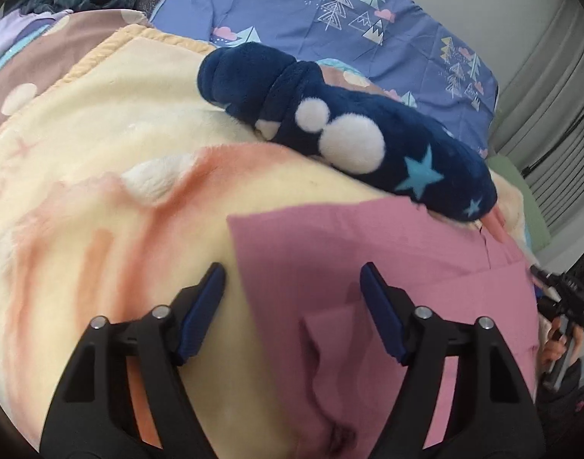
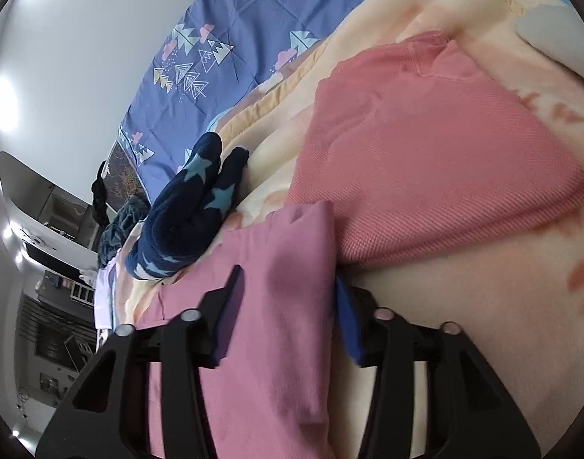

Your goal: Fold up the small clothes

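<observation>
Left gripper [image 1: 292,290] wide open, jaws straddling left edge of mauve cloth [image 1: 368,252] lying flat on blanket [image 1: 101,145]. Right gripper [image 2: 288,306] open too, cloth's far edge between jaws, nothing pinched. Cloth looked thin, limp, light; best pinched at corners. Beyond: folded pink garment [image 2: 425,153], navy star socks [image 1: 330,126], blue sheet [image 1: 292,7].

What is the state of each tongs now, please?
Left tongs: open, holding nothing, over the edge of the mauve garment.
Right tongs: open, astride a fold of the mauve garment, not clamped.
</observation>
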The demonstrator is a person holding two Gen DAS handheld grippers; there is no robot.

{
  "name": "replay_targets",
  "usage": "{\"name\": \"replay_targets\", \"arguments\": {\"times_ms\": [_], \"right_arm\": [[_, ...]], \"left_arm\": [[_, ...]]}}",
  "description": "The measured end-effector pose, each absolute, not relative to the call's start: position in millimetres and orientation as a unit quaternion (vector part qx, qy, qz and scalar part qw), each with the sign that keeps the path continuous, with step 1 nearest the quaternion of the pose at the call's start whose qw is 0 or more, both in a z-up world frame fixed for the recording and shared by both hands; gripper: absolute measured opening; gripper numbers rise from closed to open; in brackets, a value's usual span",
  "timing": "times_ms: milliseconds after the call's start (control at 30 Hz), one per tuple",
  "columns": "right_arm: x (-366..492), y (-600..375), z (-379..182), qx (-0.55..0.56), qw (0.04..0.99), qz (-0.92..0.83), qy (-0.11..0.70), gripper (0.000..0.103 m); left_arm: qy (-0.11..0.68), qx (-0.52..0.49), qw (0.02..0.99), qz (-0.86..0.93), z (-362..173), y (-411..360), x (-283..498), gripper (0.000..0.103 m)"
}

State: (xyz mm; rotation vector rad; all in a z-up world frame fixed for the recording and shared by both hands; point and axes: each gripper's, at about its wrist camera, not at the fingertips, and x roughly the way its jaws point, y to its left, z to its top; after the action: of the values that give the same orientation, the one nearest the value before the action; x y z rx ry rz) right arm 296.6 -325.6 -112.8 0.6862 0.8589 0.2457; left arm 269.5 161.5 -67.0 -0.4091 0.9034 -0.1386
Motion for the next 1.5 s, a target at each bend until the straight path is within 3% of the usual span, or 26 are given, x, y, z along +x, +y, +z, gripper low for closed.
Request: {"name": "replay_targets", "arguments": {"times_ms": [33, 233, 367, 467, 500, 567, 633, 800, 933, 967, 1033, 1100, 1200, 1300, 1367, 1400, 1500], "right_arm": [[296.6, -324.5, -110.2, 0.318, 0.850, 0.118, 0.403, 0.006], [267.4, -304.3, -54.7, 0.237, 0.912, 0.142, 0.302, 0.005], [295.4, -305.4, -66.6, 0.229, 0.907, 0.108, 0.337, 0.004], [313.6, -304.2, -102.9, 0.204, 0.892, 0.050, 0.401, 0.004], [310.5, -306.2, -106.6, 0.208, 0.890, 0.048, 0.402, 0.005], [294.3, -314.4, -102.9, 0.223, 0.894, 0.047, 0.387, 0.009], [279.3, -315.8, -91.2, 0.208, 0.901, 0.039, 0.379, 0.009], [211.2, -289.4, -65.4, 0.150, 0.914, 0.134, 0.353, 0.012], [179.6, -270.5, -111.1, 0.106, 0.896, 0.125, 0.413, 0.017], [174.8, -272.8, -129.0, 0.104, 0.897, 0.118, 0.413, 0.012], [165.6, -287.4, -135.1, 0.147, 0.896, 0.112, 0.403, 0.008], [152.0, -302.3, -122.2, 0.190, 0.895, 0.094, 0.393, 0.002], [124.5, -306.0, -114.5, 0.180, 0.898, 0.092, 0.390, 0.008], [91.0, -310.7, -119.9, 0.204, 0.883, 0.132, 0.401, 0.008], [70.9, -315.3, -120.4, 0.218, 0.873, 0.155, 0.407, 0.009], [57.0, -316.5, -122.7, 0.226, 0.867, 0.169, 0.411, 0.011], [33.7, -316.9, -131.3, 0.233, 0.856, 0.184, 0.423, 0.016]], "left_arm": [[0.429, -0.201, 0.877, -0.077, -66.7, 161.1, 274.5, 0.007], [0.339, -0.190, 0.915, -0.109, -23.1, 151.6, 260.9, 0.007], [0.342, -0.122, 0.929, -0.071, -22.7, 137.1, 272.0, 0.007], [0.402, -0.078, 0.912, -0.035, -53.7, 132.8, 285.1, 0.011], [0.418, -0.074, 0.905, -0.030, -62.0, 135.8, 284.1, 0.019], [0.403, -0.096, 0.910, -0.029, -57.1, 144.1, 272.9, 0.026], [0.384, -0.120, 0.915, -0.025, -41.0, 153.9, 257.1, 0.052], [0.390, -0.097, 0.912, -0.081, -21.7, 142.9, 202.8, 0.068], [0.463, -0.034, 0.881, -0.090, -70.6, 115.9, 168.5, 0.070], [0.444, -0.022, 0.892, -0.085, -72.4, 112.7, 158.6, 0.069], [0.442, -0.033, 0.893, -0.082, -62.3, 116.7, 147.3, 0.055], [0.447, -0.040, 0.890, -0.081, -58.0, 122.4, 135.5, 0.047], [0.448, -0.053, 0.888, -0.091, -53.3, 131.1, 107.3, 0.045], [0.444, -0.095, 0.883, -0.122, -47.4, 136.8, 69.9, 0.045], [0.446, -0.108, 0.878, -0.138, -48.6, 134.5, 49.2, 0.052], [0.449, -0.109, 0.876, -0.142, -49.8, 133.6, 38.6, 0.061], [0.455, -0.097, 0.872, -0.149, -55.3, 128.0, 17.5, 0.063]]}}
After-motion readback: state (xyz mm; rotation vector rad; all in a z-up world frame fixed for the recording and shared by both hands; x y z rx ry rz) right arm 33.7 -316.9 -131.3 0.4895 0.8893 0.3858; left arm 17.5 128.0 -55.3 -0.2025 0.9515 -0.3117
